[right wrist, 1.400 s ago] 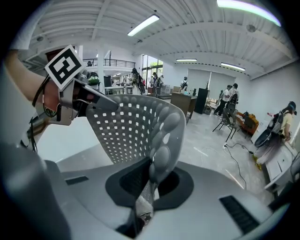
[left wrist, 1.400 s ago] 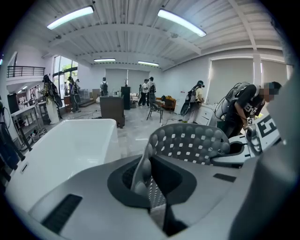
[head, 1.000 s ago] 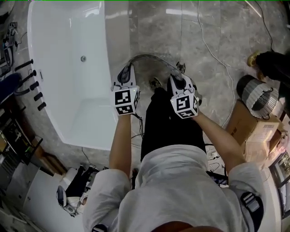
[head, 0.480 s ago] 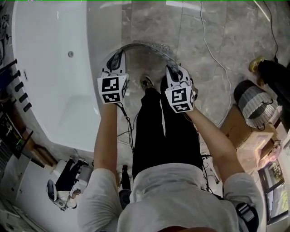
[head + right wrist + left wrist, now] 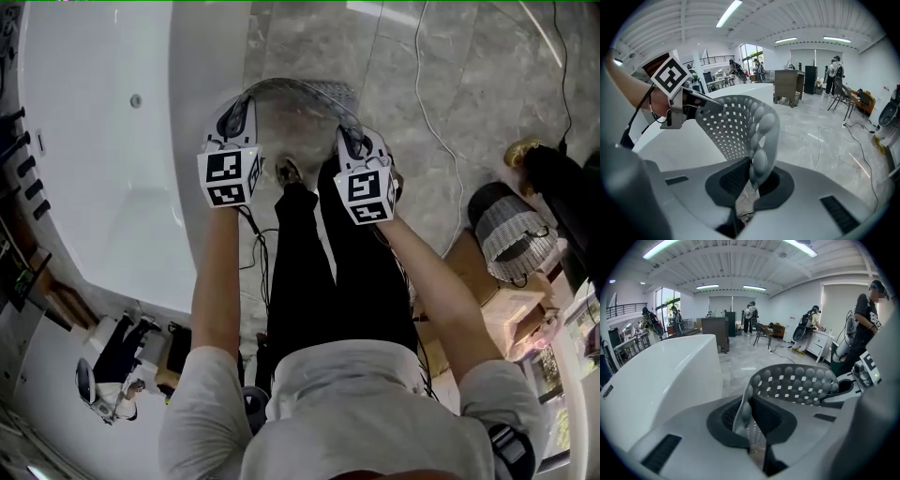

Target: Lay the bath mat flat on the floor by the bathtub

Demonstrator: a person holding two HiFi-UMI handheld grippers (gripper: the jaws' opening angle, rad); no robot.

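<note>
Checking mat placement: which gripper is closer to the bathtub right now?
Left. The left gripper hangs right beside the bathtub; the right gripper is out over the floor, across the bath mat.

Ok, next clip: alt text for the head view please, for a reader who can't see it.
Seen from above, a person holds a grey dotted bath mat arched between the left gripper and the right gripper, each shut on one end. It is above the stone floor beside a white bathtub, not yet laid flat.
</note>
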